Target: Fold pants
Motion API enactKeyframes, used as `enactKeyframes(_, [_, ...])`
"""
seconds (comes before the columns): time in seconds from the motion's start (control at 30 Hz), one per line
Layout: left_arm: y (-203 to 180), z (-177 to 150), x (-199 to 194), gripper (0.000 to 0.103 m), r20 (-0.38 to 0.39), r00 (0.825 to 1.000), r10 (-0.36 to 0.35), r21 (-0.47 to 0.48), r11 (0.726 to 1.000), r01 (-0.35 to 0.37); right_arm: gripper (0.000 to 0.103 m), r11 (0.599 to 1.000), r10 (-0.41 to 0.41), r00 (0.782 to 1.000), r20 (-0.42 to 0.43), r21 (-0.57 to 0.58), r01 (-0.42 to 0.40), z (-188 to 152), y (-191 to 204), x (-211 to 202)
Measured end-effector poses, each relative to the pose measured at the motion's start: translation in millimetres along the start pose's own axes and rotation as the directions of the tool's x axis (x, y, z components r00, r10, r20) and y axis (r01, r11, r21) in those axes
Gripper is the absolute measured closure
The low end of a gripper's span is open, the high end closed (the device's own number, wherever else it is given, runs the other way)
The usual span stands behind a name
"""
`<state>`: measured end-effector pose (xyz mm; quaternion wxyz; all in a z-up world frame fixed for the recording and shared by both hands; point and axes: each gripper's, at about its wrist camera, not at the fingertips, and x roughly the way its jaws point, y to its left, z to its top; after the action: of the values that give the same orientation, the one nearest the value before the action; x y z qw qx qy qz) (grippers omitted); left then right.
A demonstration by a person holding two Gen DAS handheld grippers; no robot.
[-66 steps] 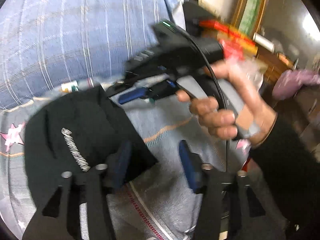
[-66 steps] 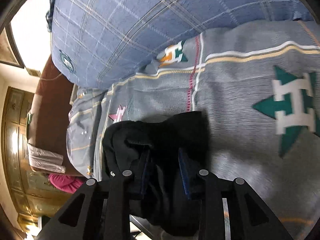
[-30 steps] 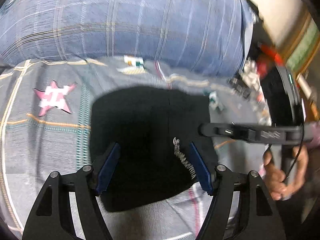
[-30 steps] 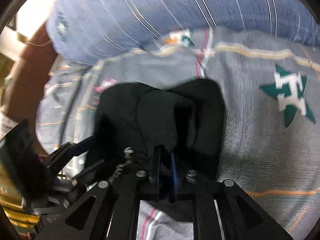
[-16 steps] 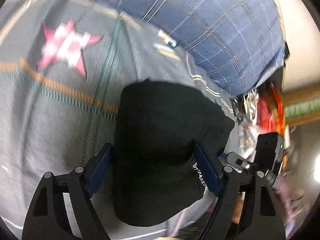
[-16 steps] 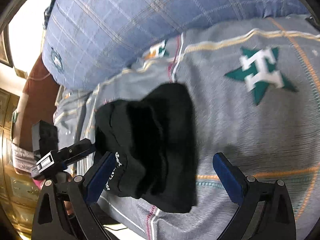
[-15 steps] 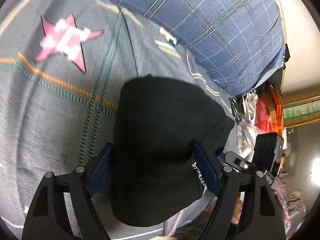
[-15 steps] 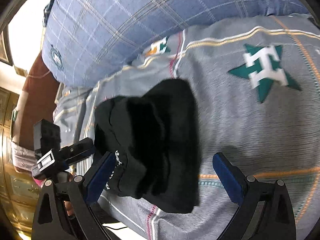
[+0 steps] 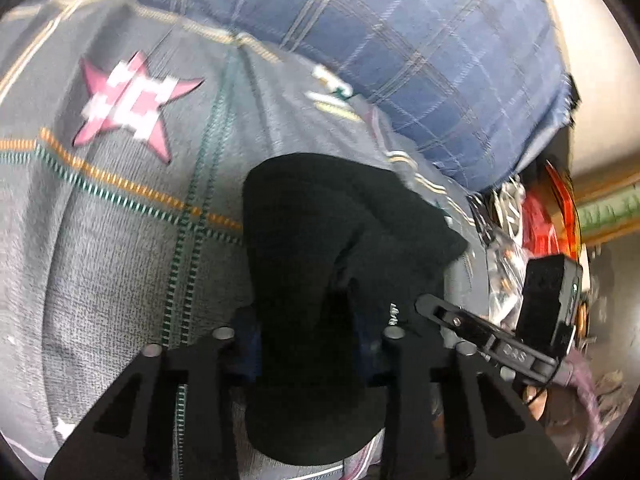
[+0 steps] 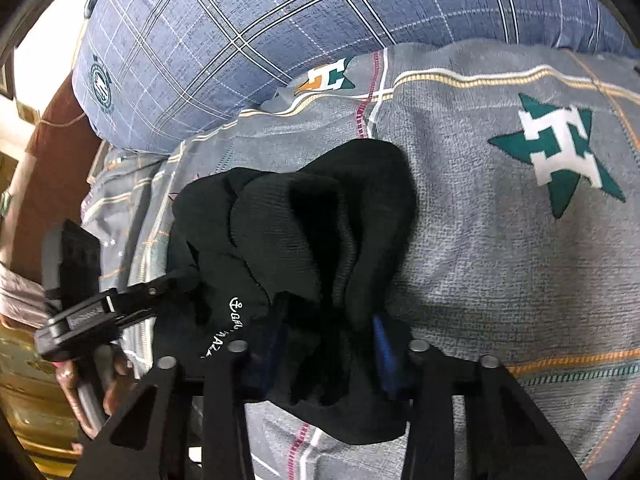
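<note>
The black pants (image 9: 320,240) lie folded into a thick bundle on the grey bedspread (image 9: 112,248); in the right wrist view the pants (image 10: 304,232) bunch upward with white lettering near the hem. My left gripper (image 9: 306,344) has closed in on the near edge of the bundle, its blue pads pressed into the cloth. My right gripper (image 10: 328,348) likewise squeezes the bundle's near edge from the other side. Each gripper shows in the other's view: the right gripper (image 9: 492,340) and the left gripper (image 10: 108,308).
A big blue plaid pillow (image 10: 320,32) lies behind the pants. The bedspread has a pink star (image 9: 136,104) and a green star (image 10: 560,148). Clutter with a red item (image 9: 540,220) sits past the bed's edge. A brown headboard (image 10: 44,160) stands at left.
Both grippers, wide open around the bundle half a second ago, have narrowed onto the pants' near edge. The cloth now bunches up between the pads.
</note>
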<state>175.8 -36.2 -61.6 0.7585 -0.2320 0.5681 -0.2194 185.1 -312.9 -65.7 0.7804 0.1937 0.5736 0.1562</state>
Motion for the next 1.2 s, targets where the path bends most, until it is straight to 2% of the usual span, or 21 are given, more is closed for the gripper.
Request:
enactKeyframes(0.1, [-12,-4,-20,0.080,0.043,0.998,-0.051,0.041,0.998,0.050,0.081,0.999,-0.012,0.999,0.049,-0.038,0.014,-3,9,-15])
enactKeyframes(0.27, [-14,-23,-60,0.080,0.120,0.988,-0.093,0.087,0.993,0.083,0.082,0.995,0.062,0.990,0.124,-0.082,-0.052,-31,31,-40])
enactKeyframes(0.37, [3,-39,-83,0.080,0.134,0.982,-0.134,0.070,0.990,0.126,0.082,0.991,0.106,0.985,0.139,-0.092,-0.094,-52,44,-46])
enactKeyframes(0.5, [22,-48,-91,0.080,0.140,0.981,-0.137,0.033,0.990,0.134,0.082,0.986,0.141,0.981,0.132,-0.106,-0.127,-70,65,-45])
enactKeyframes(0.63, [45,-42,-72,0.079,0.126,0.990,-0.069,-0.003,0.998,0.070,0.082,0.989,0.102,0.990,0.099,-0.113,-0.091,-70,75,-19])
enactKeyframes(0.67, [49,-44,-66,0.075,0.110,0.993,-0.050,-0.011,0.999,0.051,0.082,0.992,0.085,0.993,0.083,-0.098,-0.076,-67,73,-7])
enactKeyframes(0.7, [55,-43,-49,0.067,0.069,0.998,0.017,-0.027,1.000,-0.015,0.081,0.995,0.066,0.996,0.056,-0.082,-0.062,-65,70,5])
enactKeyframes(0.73, [61,-46,-41,0.061,0.059,0.996,0.070,-0.037,0.997,-0.068,0.077,0.997,0.033,0.999,0.024,-0.067,-0.031,-64,65,20])
enactKeyframes(0.77, [64,-46,-38,0.052,0.058,0.994,0.092,-0.043,0.995,-0.090,0.074,0.999,0.005,1.000,0.006,-0.049,-0.004,-64,61,30])
enactKeyframes(0.8, [65,-46,-40,0.051,0.063,0.994,0.087,-0.049,0.995,-0.084,0.067,0.999,0.015,1.000,-0.004,-0.034,-0.015,-65,58,36])
enactKeyframes(0.87, [63,-47,-54,0.050,0.087,0.995,0.049,-0.050,0.998,-0.045,0.067,0.999,0.016,1.000,0.012,-0.044,-0.016,-69,59,30])
enactKeyframes(0.9, [62,-48,-62,0.042,0.108,0.994,0.033,-0.047,0.999,-0.028,0.064,0.998,0.026,0.999,0.026,-0.059,-0.025,-71,62,22])
enactKeyframes(0.97, [62,-51,-77,0.032,0.153,0.988,0.018,-0.050,0.999,-0.011,0.052,0.996,0.062,0.996,0.058,-0.066,-0.058,-77,63,8])
enactKeyframes(1.0, [62,-52,-82,0.032,0.169,0.985,0.016,-0.051,0.999,-0.007,0.043,0.995,0.071,0.995,0.072,-0.070,-0.066,-80,64,3])
enactKeyframes(1.07, [64,-54,-92,0.032,0.208,0.978,0.005,-0.058,0.998,0.007,0.041,0.994,0.069,0.991,0.111,-0.091,-0.059,-85,70,-7])
enactKeyframes(1.13, [68,-52,-97,0.032,0.230,0.973,0.026,-0.064,0.998,-0.012,0.041,0.992,0.065,0.987,0.147,-0.120,-0.048,-86,79,-15])
enactKeyframes(1.2, [68,-50,-90,0.033,0.227,0.966,0.126,-0.067,0.991,-0.114,0.041,0.987,0.073,0.985,0.158,-0.151,-0.049,-87,87,-19])
